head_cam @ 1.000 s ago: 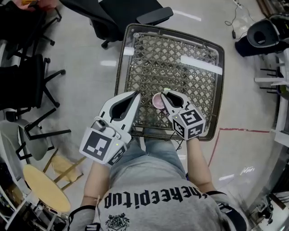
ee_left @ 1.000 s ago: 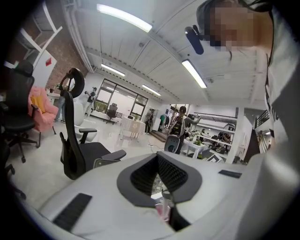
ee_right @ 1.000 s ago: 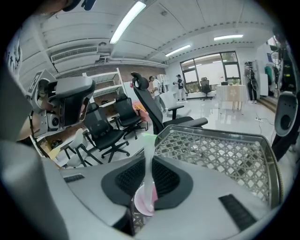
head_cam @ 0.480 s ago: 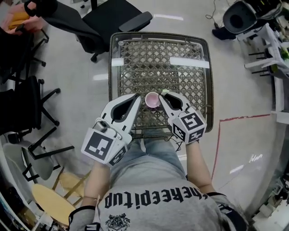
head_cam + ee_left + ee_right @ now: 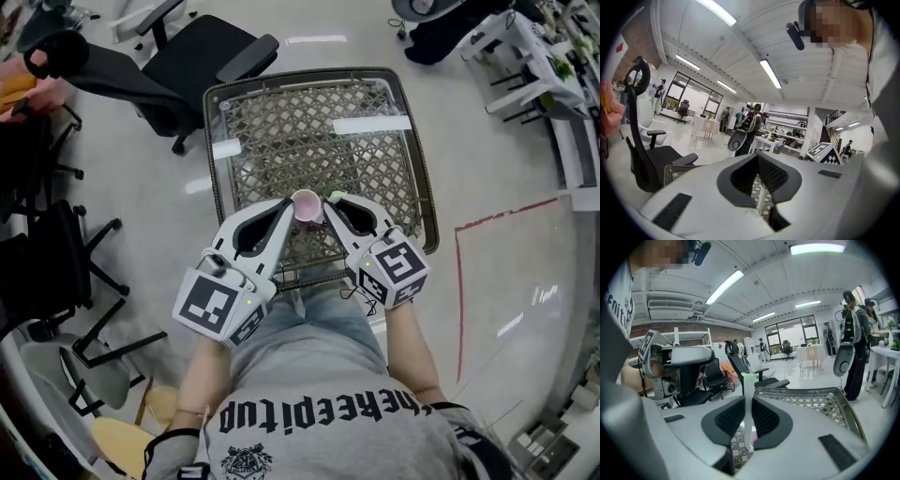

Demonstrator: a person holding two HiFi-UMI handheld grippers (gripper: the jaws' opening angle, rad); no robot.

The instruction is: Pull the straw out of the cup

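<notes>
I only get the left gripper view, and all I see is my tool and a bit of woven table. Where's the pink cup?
Observer: The head view shows the small pink cup right beside your left tool, at its tip, near the front edge of the brown woven table.
Operator: Is there a straw in it?
Observer: It looks so. In the right gripper view the pale straw with a green top runs down to the cup's pink, though its lower end is hidden.
Operator: What's holding the straw?
Observer: The right tool is shut on it, with the green top poking up above its jaws.
</notes>
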